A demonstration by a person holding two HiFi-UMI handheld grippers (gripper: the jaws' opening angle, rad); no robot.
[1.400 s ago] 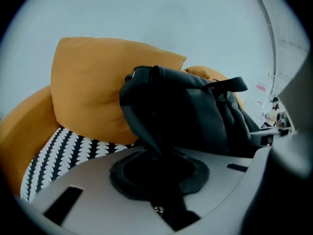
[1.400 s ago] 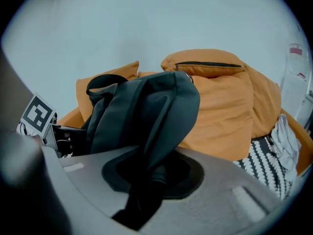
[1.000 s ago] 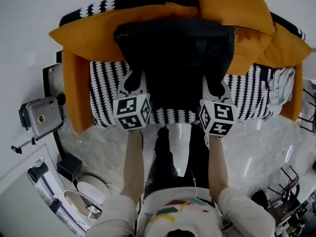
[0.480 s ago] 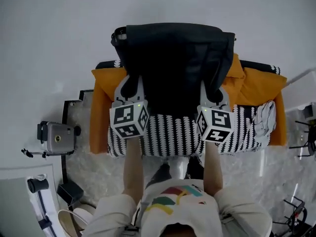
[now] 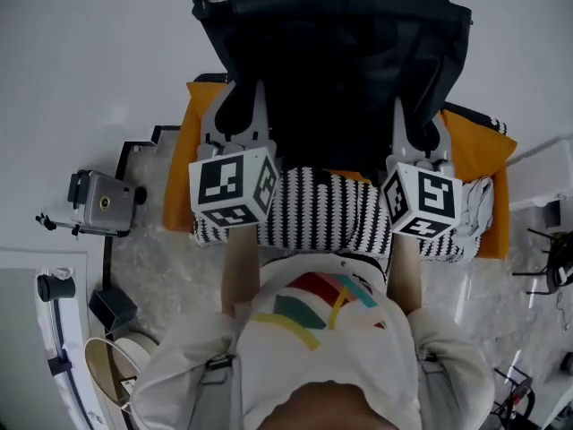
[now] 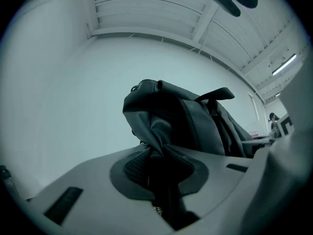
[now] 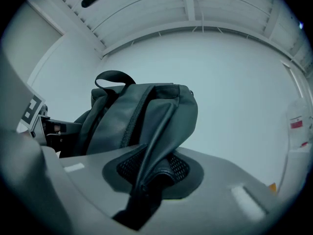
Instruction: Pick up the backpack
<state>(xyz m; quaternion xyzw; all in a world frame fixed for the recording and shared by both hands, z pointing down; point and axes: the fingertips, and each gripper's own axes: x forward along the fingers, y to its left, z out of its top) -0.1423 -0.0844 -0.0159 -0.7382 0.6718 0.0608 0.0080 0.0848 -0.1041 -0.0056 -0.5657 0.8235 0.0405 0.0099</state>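
The black backpack (image 5: 336,61) hangs in the air in front of me, held up between both grippers. My left gripper (image 5: 237,119) is shut on the fabric of its left side, bunched between the pads (image 6: 151,151). Over on the other side, my right gripper (image 5: 421,133) is shut on the pack's edge, a fold of it pinched in the jaws (image 7: 156,165). In the right gripper view the backpack (image 7: 142,116) shows its carry loop (image 7: 113,77) at the top; the left gripper view has the backpack (image 6: 181,126) against a white wall.
Below the pack stands a bench with a black-and-white patterned cover (image 5: 331,213) and orange cushions (image 5: 474,150). A small camera on a stand (image 5: 98,204) sits on the floor at the left, with other gear (image 5: 112,307) near it. A white wall lies beyond.
Both grippers have risen together with the backpack, lifting it off the bench cushions to well above them. The grip on both sides has stayed the same.
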